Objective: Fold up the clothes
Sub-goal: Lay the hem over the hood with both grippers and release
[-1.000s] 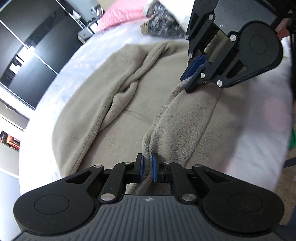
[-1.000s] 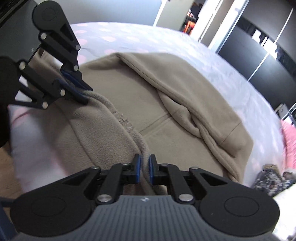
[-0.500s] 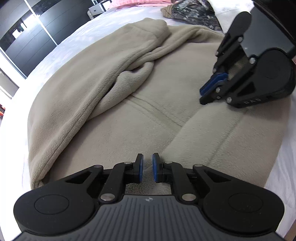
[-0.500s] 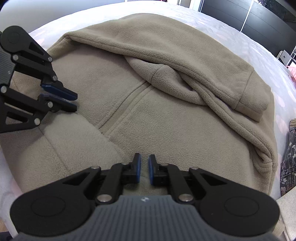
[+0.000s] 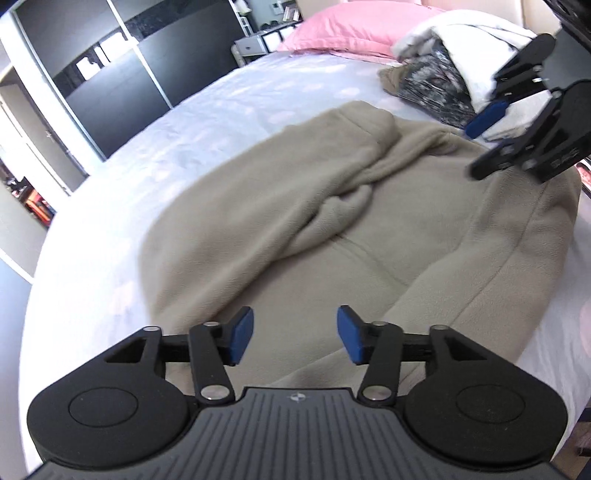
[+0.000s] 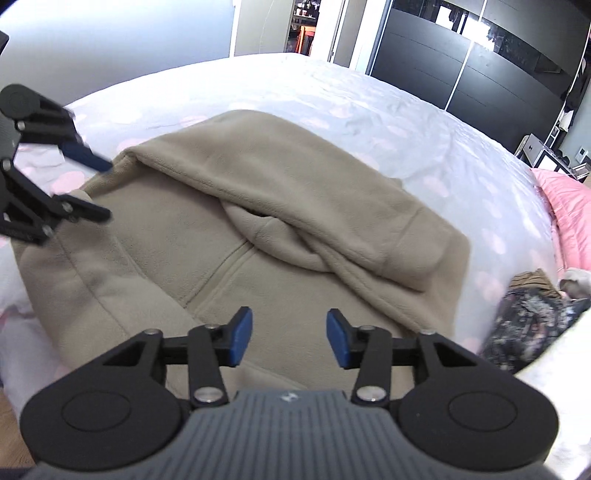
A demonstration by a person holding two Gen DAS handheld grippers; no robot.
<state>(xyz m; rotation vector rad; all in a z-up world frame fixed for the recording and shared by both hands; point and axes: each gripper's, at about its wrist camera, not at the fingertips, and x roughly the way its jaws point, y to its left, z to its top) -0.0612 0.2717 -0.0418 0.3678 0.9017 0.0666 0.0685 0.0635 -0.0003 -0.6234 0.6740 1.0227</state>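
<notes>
We are hovering over the fleece (image 5: 369,236) on the bed (image 5: 207,122) with both the left gripper (image 5: 295,334) and right gripper (image 6: 290,332) spread wide and empty (a sleeve lying across toward 12 o'clock), so it is looking partly folded, with more folds remaining.

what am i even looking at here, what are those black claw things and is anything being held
Each black claw is a hand-held gripper with two blue-padded fingers, and a camera on each looks forward along them. One picture is from the left gripper, the other from the right gripper; each also shows the other claw off to one side. Both are open and hold nothing. Below them a beige fleece top lies on a bed with a white sheet. A pink pillow and a dark patterned bundle sit farther back.
</notes>
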